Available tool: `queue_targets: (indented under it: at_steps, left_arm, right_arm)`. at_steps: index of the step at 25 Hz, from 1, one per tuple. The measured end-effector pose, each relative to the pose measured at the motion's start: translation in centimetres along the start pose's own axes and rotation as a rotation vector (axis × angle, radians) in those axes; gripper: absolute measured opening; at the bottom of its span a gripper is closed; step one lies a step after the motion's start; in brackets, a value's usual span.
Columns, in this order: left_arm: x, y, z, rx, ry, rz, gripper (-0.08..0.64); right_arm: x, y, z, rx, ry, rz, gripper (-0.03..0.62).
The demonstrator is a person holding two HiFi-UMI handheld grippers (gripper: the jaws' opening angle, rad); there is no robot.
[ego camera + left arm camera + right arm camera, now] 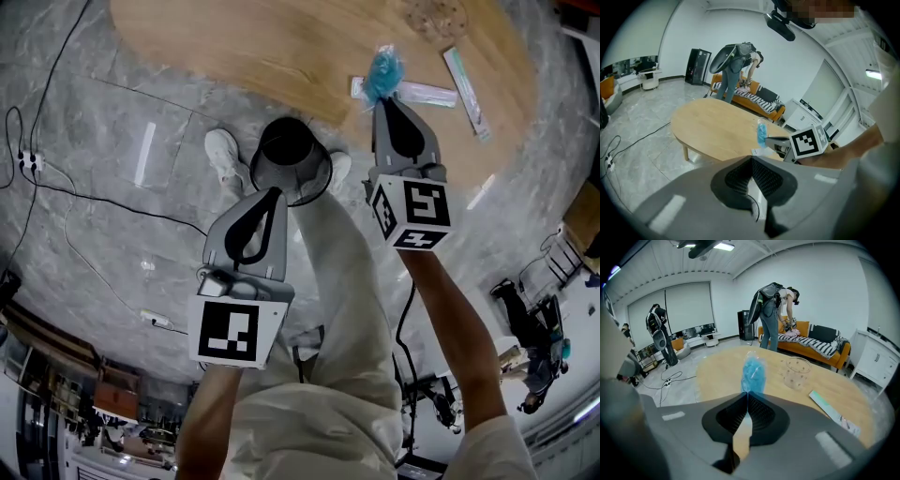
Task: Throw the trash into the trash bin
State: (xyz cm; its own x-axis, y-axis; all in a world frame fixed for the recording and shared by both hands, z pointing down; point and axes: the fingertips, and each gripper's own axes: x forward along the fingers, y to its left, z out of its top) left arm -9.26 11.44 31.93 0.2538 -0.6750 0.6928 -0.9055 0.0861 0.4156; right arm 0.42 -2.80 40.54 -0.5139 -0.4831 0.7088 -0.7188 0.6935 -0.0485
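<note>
1. Head view, far left: the left claw [273, 194] hangs low, with its marker cube [234, 333] nearest the camera. In the left gripper view its jaws meet tip to tip with nothing between them.
2. Just beyond that claw's tips and a little to their right, the dark trash bin [298, 171] stands on the marble floor [112, 234] beside the person's white shoe [223, 155]. It sits below and to the left of the other claw.
3. Further right, the right claw [385, 101] is over the edge of the wooden counter [262, 47]. Its jaws are clamped on the crinkled blue plastic wrapper [384, 71], which stands up past the tips, clear of the counter and well apart from the bin.
4. Beyond the right claw and slightly to its right, a clear cup [797, 371] with pale dots stands on the counter.
5. To the right of that claw lies a long flat packet [833, 413]; its print is too small to read.
6. Both cubes carry black-and-white square patterns.
</note>
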Motion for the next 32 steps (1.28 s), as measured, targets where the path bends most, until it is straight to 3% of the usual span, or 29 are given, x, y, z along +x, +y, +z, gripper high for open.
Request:
queue_targets:
  at_steps: [13,18,26,32]
  left_arm:
    - [-0.5,0.4,-1.6,0.142,0.027,-0.001,0.0]
    - [0.1,0.7,-2.1,0.207,0.053,-0.052,0.0]
    - [2.1,1.8,-7.7,0.197,0.092,-0.064,0.0]
    - [4.8,4.1,-13.5,0.133,0.093,-0.018,0.0]
  right_arm:
    - [-3.8,8.0,-4.6,-0.187,0.021,0.22,0.028]
    - [-5.6,9.4,-7.8,-0.174,0.071,0.194,0.028]
    - [-5.2,12.1,-13.3,-0.149,0.127,0.188,0.028]
    - [-3.1,13.8,-18.6,-0.241,0.17,0.233,0.028]
